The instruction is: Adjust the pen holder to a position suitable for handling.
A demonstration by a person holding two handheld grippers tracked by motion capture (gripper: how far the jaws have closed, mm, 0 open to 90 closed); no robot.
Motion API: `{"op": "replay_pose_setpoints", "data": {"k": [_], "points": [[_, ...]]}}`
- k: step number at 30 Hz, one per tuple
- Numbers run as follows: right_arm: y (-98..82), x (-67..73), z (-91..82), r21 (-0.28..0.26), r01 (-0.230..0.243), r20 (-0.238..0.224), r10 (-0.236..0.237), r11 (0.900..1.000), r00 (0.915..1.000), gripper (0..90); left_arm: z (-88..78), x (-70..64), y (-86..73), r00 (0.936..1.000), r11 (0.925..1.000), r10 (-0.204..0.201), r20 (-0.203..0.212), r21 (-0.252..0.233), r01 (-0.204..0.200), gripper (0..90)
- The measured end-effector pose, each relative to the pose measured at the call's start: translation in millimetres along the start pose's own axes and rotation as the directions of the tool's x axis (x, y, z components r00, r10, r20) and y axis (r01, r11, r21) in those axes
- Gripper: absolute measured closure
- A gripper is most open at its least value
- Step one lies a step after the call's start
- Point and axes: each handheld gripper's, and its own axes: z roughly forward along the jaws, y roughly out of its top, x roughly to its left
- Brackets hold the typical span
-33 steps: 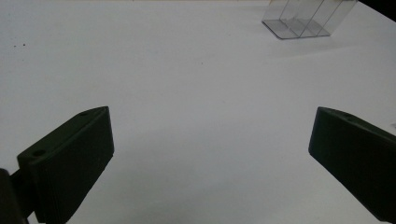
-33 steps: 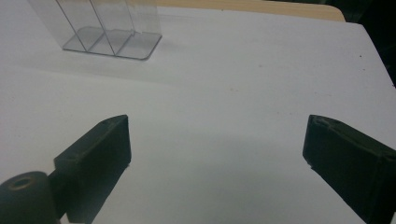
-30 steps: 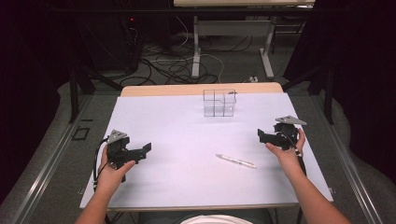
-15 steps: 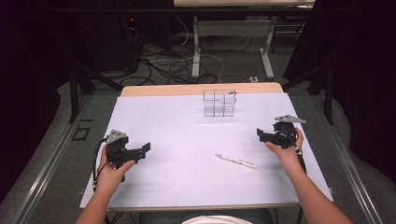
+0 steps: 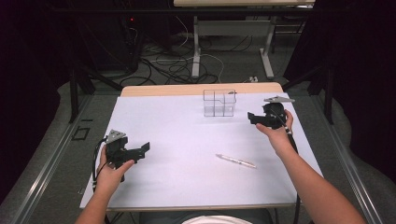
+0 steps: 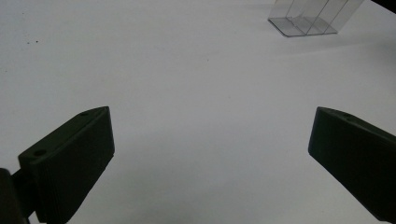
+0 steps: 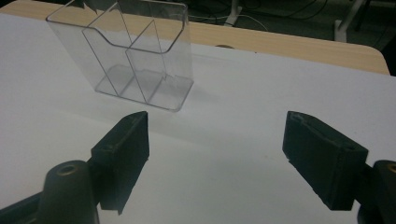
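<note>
A clear plastic organizer (image 5: pixel 219 102) with several compartments stands upright at the back middle of the white table (image 5: pixel 177 135). A white pen (image 5: pixel 236 161) lies flat on the table, right of centre. My right gripper (image 5: pixel 252 119) hovers just right of the organizer (image 7: pixel 135 60) and points at it. Its jaws (image 7: pixel 217 126) are open and have just been closing a little, with nothing between them. At the table's left front, my left gripper (image 5: pixel 144 149) rests with its jaws wide open (image 6: pixel 210 121) over bare table. From there the organizer (image 6: pixel 310 18) is far off.
A bare wooden strip (image 5: pixel 201 88) runs along the table's far edge. Beyond it are table legs and cables (image 5: pixel 187 60) on the floor. Metal rails flank the table on both sides. The person's forearms come in from the bottom.
The right hand has risen and moved away from the person, toward the organizer. The left hand has stayed where it was.
</note>
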Motion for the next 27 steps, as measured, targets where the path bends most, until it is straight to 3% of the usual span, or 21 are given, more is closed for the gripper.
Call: {"op": "replay_pose_setpoints", "data": {"k": [8,14,18,27], "points": [[34.9,9.3,5.8,0.018,0.002,-0.011,-0.001,1.000,0.9999,29.3,-0.3,0.6,0.0,1.0000,1.0000,-0.004,0.002,-0.001,0.004,0.3],[56.5,12.7,14.8,0.051,0.005,0.007,-0.006,0.999,1.0000,35.8,-0.2,1.1,0.1,1.0000,1.0000,-0.004,0.000,0.003,0.004,0.4],[66.8,17.1,22.9,0.078,-0.006,0.016,0.005,0.997,0.9999,39.4,0.4,1.3,0.0,1.0000,1.0000,-0.007,0.000,0.004,0.007,0.4],[79.2,24.3,44.4,0.083,0.011,0.064,-0.017,0.997,0.9978,45.3,0.5,1.5,-0.2,1.0000,1.0000,-0.006,0.001,0.006,0.006,0.4]]}}
